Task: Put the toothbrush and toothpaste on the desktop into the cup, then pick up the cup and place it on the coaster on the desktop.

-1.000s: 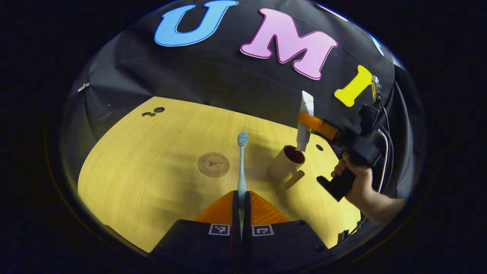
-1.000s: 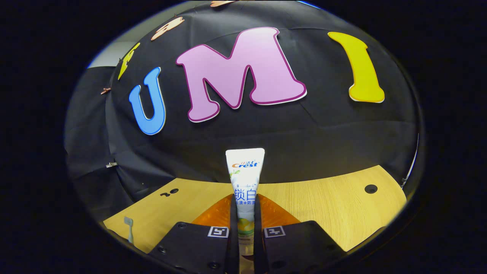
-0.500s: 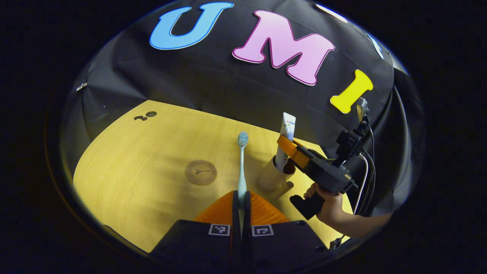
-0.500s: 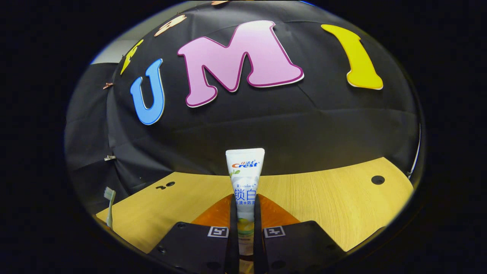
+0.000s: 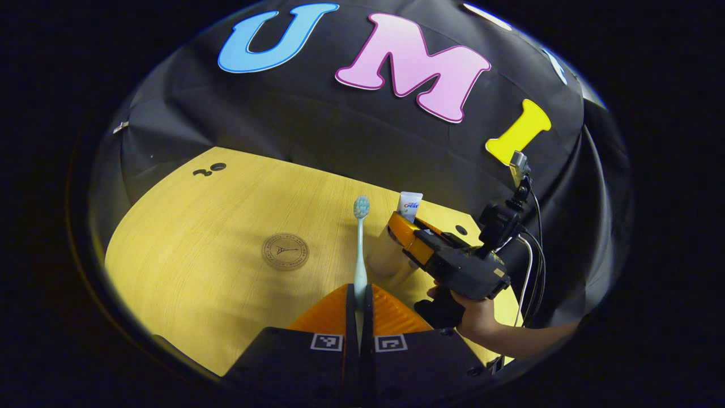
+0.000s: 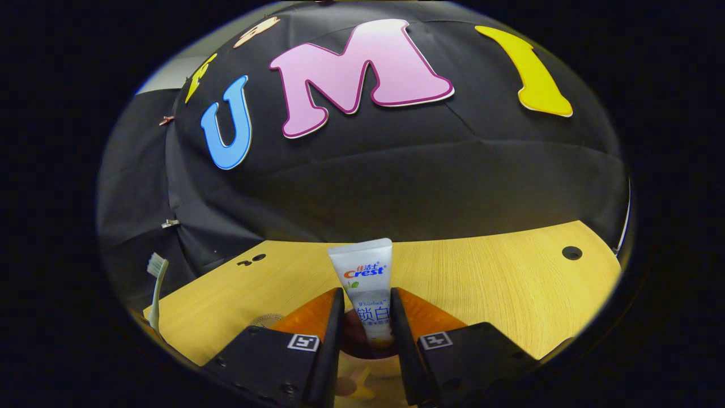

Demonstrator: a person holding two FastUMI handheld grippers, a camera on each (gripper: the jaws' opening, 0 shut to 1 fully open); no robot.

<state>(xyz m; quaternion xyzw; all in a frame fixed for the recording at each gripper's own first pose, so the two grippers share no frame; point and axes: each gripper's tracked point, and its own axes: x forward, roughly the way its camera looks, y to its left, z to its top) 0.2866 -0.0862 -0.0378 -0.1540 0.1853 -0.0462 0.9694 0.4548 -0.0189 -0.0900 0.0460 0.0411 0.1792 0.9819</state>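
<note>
The toothpaste (image 6: 367, 283), a white tube with its flat crimped end up, stands leaning in my cream cup (image 5: 387, 258), lower end sunk inside the dark interior. The cup stands upright on the wooden desktop, well right of the coaster (image 5: 285, 251), a round brown disc lying flat. The toothbrush (image 5: 360, 249), pale blue with bristled head up, rises between the coaster and the cup.

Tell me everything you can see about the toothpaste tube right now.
The toothpaste tube is a white, soft-looking plastic tube with printed lettering and a flat crimped end pointing up. It stands nearly upright, its lower part down inside the cup on the wooden table. The right gripper sits around it with jaws parted; whether they touch it is unclear.
</note>
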